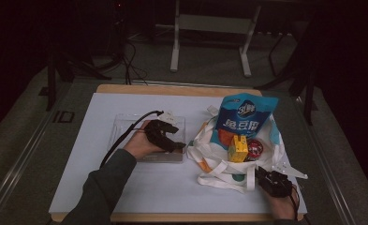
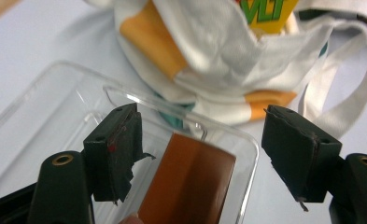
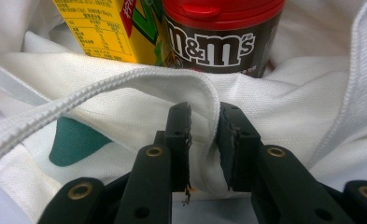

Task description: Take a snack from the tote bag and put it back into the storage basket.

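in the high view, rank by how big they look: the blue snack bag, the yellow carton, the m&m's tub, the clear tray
1. clear tray, by a small margin
2. blue snack bag, close to the tray in spread
3. yellow carton and m&m's tub: these look alike, both partly sunk in the tote, so unranked.

The high view looks forward and down over the whole table point(image 1: 125, 187) from the person's side. Each gripper view sits close behind its own jaws, low and tight. All three share the white tote bag point(image 1: 219, 159) point(image 2: 218, 60) point(image 3: 125, 116).
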The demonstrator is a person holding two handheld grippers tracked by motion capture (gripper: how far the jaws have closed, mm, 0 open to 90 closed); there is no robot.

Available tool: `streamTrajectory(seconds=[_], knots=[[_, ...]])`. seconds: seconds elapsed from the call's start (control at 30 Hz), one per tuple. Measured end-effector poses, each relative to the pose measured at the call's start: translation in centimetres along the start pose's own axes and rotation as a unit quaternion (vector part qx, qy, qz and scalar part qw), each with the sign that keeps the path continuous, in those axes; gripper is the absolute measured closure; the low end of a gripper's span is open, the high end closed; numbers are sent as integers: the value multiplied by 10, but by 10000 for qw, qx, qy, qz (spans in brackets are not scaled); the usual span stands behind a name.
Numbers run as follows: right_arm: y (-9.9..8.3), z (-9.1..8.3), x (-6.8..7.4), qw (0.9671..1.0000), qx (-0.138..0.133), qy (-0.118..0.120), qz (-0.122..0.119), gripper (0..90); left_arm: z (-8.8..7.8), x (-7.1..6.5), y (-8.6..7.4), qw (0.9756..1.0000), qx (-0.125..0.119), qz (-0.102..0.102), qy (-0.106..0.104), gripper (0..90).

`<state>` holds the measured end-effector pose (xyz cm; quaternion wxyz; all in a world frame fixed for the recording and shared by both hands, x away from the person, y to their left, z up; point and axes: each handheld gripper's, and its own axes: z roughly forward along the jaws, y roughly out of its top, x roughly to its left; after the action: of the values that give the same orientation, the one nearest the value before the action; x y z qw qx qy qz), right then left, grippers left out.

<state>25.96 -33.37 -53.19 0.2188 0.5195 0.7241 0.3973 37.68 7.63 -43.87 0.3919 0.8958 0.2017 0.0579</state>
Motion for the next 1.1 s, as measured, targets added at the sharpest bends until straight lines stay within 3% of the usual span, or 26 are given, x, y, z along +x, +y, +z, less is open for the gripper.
streamTrajectory(seconds=[0.17,0.4,0.57,1.1], knots=[[0,0,0,10000,-7,11,-9,747,-3,-5,5,9995,-238,56,187,294],[0,0,0,10000,-12,5,-17,747,-5,-15,15,9983,-518,141,235,311],[0,0,0,10000,-14,8,-16,747,-2,-23,23,9975,-556,301,314,311],[-1,0,-1,10000,-18,25,-7,747,12,-35,43,9969,-651,399,187,293]])
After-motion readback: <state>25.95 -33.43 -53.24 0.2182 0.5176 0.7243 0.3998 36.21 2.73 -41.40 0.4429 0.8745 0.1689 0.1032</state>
